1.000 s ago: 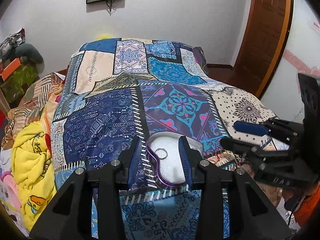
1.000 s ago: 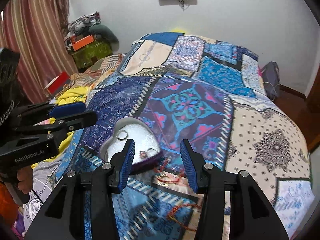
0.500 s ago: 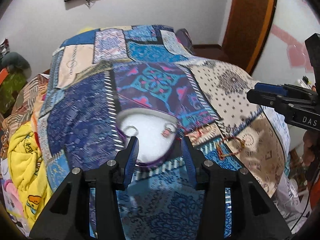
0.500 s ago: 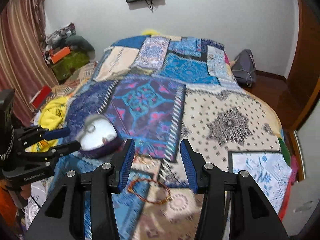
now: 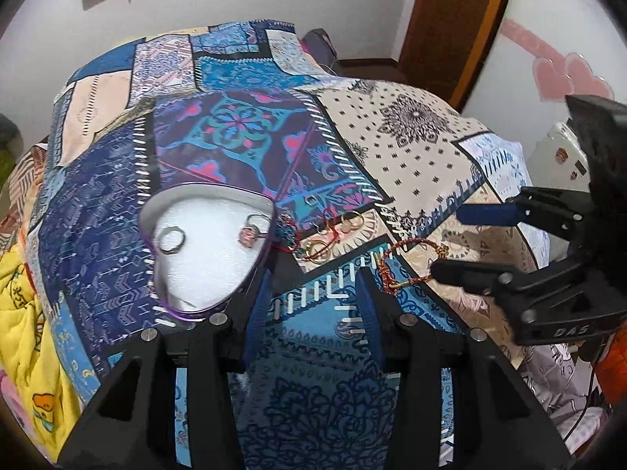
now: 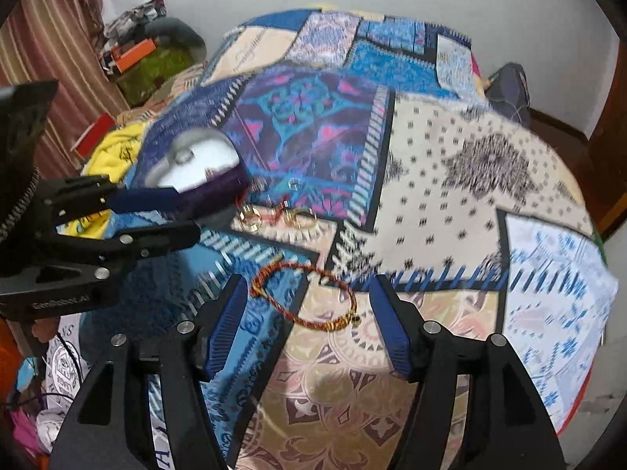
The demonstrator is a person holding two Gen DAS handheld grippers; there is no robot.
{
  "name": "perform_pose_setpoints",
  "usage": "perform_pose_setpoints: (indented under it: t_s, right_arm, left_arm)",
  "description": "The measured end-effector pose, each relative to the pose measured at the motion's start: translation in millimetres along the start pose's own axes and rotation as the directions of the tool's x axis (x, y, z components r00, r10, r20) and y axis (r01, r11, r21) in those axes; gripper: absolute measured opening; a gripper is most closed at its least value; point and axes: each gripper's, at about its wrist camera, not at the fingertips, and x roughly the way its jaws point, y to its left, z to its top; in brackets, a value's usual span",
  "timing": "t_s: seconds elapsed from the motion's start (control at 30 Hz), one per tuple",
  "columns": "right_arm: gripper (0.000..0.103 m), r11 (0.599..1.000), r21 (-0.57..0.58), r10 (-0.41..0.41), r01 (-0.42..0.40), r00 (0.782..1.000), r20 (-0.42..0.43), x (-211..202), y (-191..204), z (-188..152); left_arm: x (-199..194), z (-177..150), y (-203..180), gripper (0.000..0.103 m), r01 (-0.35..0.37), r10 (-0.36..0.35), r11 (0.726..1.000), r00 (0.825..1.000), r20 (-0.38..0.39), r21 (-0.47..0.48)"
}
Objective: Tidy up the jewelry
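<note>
- Across the patchwork bedspread, under a white wall, sat a heart-shaped box — two rings on its white lining.
- One red-and-gold bracelet lay flat between the right gripper fingers, untouched; both the right gripper and left gripper were spread wide, holding nothing.
- Loose gold rings beside the box tangled with red thread — count unclear; the right view was motion-blurred.

"DAS" is read on the right gripper body in the left wrist view; "GenRobot.AI", blurred, on the left gripper body in the right wrist view.
</note>
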Motion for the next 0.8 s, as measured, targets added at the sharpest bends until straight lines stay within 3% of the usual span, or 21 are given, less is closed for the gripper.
perform_pose_setpoints:
  t_s: [0.23,0.47,0.67,0.8]
  right_arm:
    - [0.061,1.000,0.010,0.015,-0.015,0.999,-0.034,8.8,-4.5,-8.2]
    - [0.061,0.998,-0.041,0.046,-0.047,0.998,-0.046,18.2,6.5,-3.4]
    - [0.061,0.997,-0.071,0.023,-0.027,0.998,-0.054,30.5,8.2,-0.5]
    - [0.061,0.996,-0.088,0.008,-0.012,0.999,-0.041,32.3,9.7,1.4]
  left_arm:
    - [20.4,-0.3,5.7,0.043,0.034,-0.035,0.999,0.999,-0.038,-0.028]
    - [35.2,0.9,16.7,0.043,0.020,-0.024,0.998,0.998,-0.058,-0.064]
    - [36.8,4.6,25.5,0.043,-0.022,0.018,0.997,0.999,-0.049,-0.071]
    - [38.6,6.3,22.3,0.043,0.005,-0.007,0.999,0.998,-0.054,-0.047]
